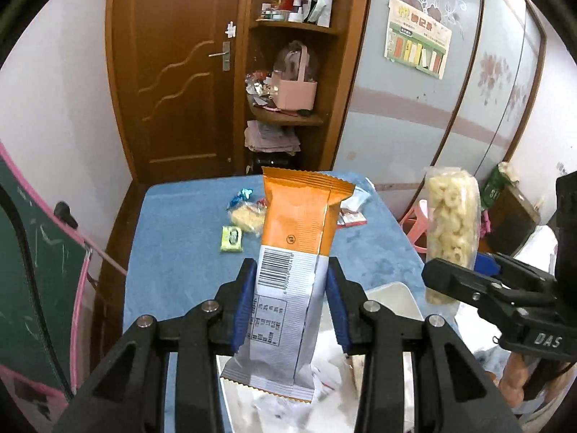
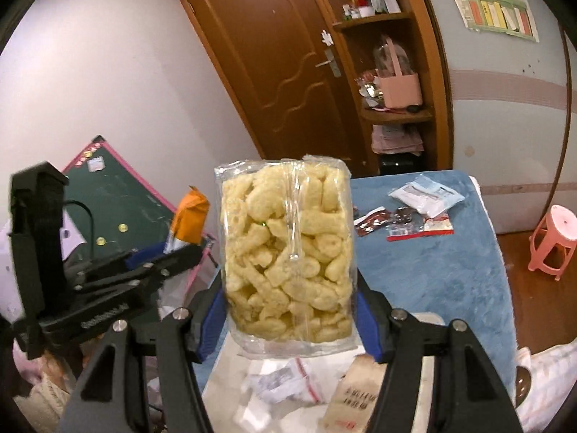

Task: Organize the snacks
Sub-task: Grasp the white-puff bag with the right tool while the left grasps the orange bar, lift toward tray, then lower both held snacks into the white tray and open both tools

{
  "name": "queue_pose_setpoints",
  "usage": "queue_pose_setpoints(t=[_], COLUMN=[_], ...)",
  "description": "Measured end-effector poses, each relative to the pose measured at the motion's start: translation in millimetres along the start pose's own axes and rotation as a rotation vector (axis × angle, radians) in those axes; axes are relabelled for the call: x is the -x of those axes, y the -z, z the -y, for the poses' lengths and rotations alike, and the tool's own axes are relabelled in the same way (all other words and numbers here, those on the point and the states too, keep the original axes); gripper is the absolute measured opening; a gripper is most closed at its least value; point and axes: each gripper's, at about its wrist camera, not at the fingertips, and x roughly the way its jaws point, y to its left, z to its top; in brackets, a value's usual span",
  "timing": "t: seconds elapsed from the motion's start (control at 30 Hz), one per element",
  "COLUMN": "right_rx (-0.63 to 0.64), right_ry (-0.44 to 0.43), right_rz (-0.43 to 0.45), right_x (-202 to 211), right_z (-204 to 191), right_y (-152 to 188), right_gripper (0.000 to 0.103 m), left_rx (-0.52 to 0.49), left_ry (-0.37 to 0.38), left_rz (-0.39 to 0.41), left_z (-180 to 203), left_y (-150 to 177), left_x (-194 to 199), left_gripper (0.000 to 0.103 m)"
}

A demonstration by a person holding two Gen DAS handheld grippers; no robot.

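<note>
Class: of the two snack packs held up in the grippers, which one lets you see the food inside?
The clear bag of pale puffed rings, clamped in the right gripper. The left gripper holds an opaque orange-and-silver packet showing only print and a barcode.

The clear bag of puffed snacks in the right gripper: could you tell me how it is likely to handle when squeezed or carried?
The clear bag of puffed snacks is probably light, being airy pieces. The right gripper could crush them if squeezed harder. Its glossy film may slip.

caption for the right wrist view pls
Right gripper holding a clear bag of puffed snacks above the blue table.
</note>
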Motion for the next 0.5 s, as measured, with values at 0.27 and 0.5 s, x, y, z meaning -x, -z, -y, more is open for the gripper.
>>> queue_pose_setpoints(t=[0.27, 0.5], right_rx=[-0.02, 0.003], right_ry=[-0.013, 0.103], right_rz=[-0.018, -0.091], right_x=[8.3, -15.6], right_z=[-2.9, 0.3], right_y=[55.3, 98.8], right_gripper=[0.063, 0.063], left_rx=[0.046, 0.081], left_ry=[-0.063, -0.141], left_rz=[0.0, -0.078], left_z=[4.0, 0.0], left_y=[71.5, 122.4], left_x=[-13.5, -51.8], left_gripper=[0.037, 0.037])
